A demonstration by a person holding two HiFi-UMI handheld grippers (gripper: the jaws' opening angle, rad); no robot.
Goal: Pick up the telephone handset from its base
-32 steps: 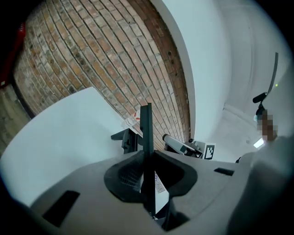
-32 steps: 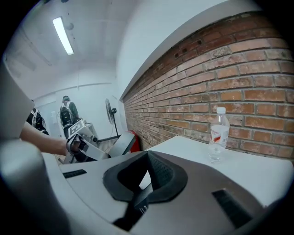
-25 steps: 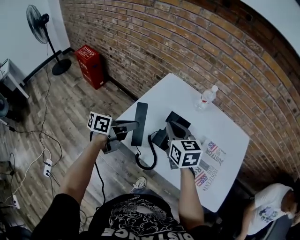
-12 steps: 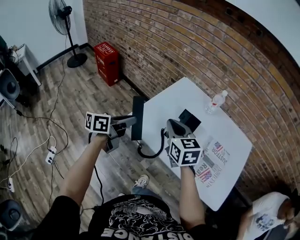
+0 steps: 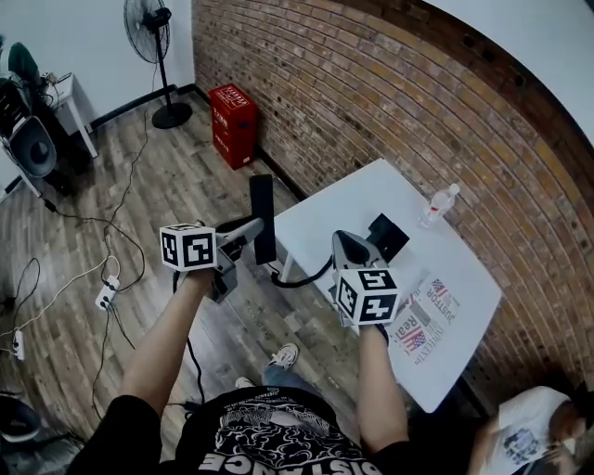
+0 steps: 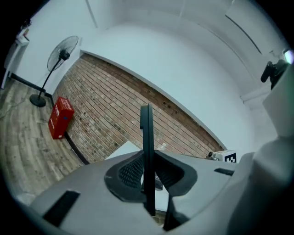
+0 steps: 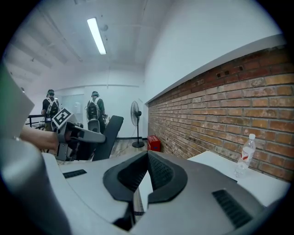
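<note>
One white table [image 5: 343,209] stands against a brick wall, with one fan [image 5: 153,28] and one red crate [image 5: 234,123] on the floor beyond its left corner. On the table sit one black base [image 5: 387,236], near the middle, and one bottle [image 5: 440,204] by the wall-side edge. The single handset [image 5: 263,218] is off its base, upright in the air just past the table's left corner. One cord [image 5: 302,277] trails from it across the corner toward the base. Two grippers are in play. The left gripper [image 5: 258,225] has its jaws clamped on the handset's [image 6: 147,133] thin sides, the bar standing edge-on between the pads and reaching well above them. The right gripper [image 5: 342,239] hangs over the table's left edge, jaws together at the tips and empty.
</note>
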